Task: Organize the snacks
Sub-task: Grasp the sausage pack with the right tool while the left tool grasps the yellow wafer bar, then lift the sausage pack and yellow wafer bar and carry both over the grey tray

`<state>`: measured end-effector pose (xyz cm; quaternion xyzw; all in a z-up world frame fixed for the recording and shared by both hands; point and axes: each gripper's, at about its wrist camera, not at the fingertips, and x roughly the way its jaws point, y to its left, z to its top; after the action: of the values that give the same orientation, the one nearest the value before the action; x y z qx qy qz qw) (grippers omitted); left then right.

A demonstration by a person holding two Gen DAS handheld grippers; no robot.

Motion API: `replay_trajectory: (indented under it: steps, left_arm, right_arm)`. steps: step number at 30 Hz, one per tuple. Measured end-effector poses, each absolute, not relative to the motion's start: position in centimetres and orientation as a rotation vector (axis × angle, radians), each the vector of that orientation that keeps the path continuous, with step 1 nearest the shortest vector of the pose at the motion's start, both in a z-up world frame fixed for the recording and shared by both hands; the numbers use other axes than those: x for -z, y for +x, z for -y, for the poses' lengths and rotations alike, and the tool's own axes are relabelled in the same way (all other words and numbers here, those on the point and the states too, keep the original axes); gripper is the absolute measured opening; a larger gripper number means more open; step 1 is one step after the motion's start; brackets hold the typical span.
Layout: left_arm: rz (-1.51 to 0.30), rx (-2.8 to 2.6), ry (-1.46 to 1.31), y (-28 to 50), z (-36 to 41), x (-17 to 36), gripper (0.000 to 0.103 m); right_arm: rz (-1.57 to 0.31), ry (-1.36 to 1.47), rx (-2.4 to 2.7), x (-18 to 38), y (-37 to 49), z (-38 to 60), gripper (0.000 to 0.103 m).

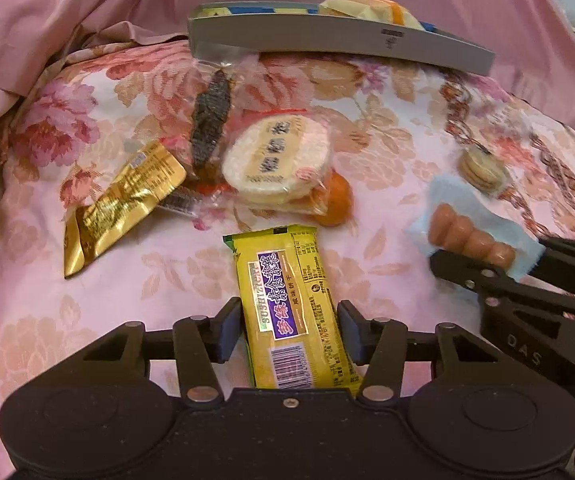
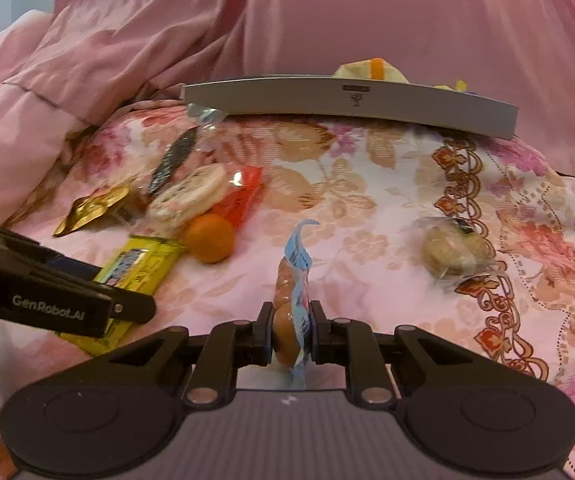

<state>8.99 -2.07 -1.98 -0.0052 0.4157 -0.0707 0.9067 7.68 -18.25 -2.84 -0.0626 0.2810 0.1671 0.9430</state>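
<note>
My left gripper (image 1: 289, 330) straddles a yellow biscuit packet (image 1: 287, 304) lying on the floral bedspread; its pads sit at the packet's sides, and whether they squeeze it is unclear. My right gripper (image 2: 291, 334) is shut on a brown twisted snack in a light-blue wrapper (image 2: 291, 304), held above the bed; it also shows in the left wrist view (image 1: 471, 236). A grey tray (image 1: 339, 38) with wrapped snacks stands at the back, also in the right wrist view (image 2: 347, 100).
On the bedspread lie a gold packet (image 1: 119, 204), a dark seaweed snack (image 1: 209, 120), a round rice-cracker pack (image 1: 277, 160), an orange (image 2: 209, 238) and a wrapped sandwich cookie (image 2: 453, 252). Pink quilt folds (image 2: 87, 60) rise behind and left.
</note>
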Motion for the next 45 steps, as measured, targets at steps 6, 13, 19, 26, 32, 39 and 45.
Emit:
replay_trajectory:
  steps: [6, 13, 19, 26, 32, 39, 45]
  left_arm:
    - [-0.828, 0.213, 0.042, 7.5, 2.7, 1.9, 0.052]
    - [-0.807, 0.255, 0.183, 7.3, 4.2, 1.8, 0.053]
    - [-0.844, 0.237, 0.136, 9.0, 3.9, 2.1, 0.061]
    - [-0.843, 0.24, 0.113, 9.6, 3.6, 2.3, 0.053]
    - [-0.836, 0.253, 0.11, 9.2, 3.6, 2.1, 0.051]
    - [-0.809, 0.283, 0.04, 8.0, 2.6, 1.9, 0.05]
    - [-0.779, 0.291, 0.022, 7.5, 2.4, 1.6, 0.05]
  right_arm:
    - [-0.547, -0.176, -0.383, 2.4, 6.3, 17.6, 0.019]
    - [-0.517, -0.29, -0.354, 2.4, 5.7, 16.6, 0.019]
    - [-0.556, -0.261, -0.34, 2.8, 6.3, 17.0, 0.019]
    - [-0.6, -0.208, -0.324, 3.1, 7.2, 17.3, 0.021]
    - [-0.57, -0.241, -0.316, 3.2, 6.8, 16.7, 0.019]
    - [-0.471, -0.395, -0.294, 3.3, 5.5, 15.7, 0.019]
    - [-0.409, -0.46, -0.298, 2.8, 5.0, 15.1, 0.019]
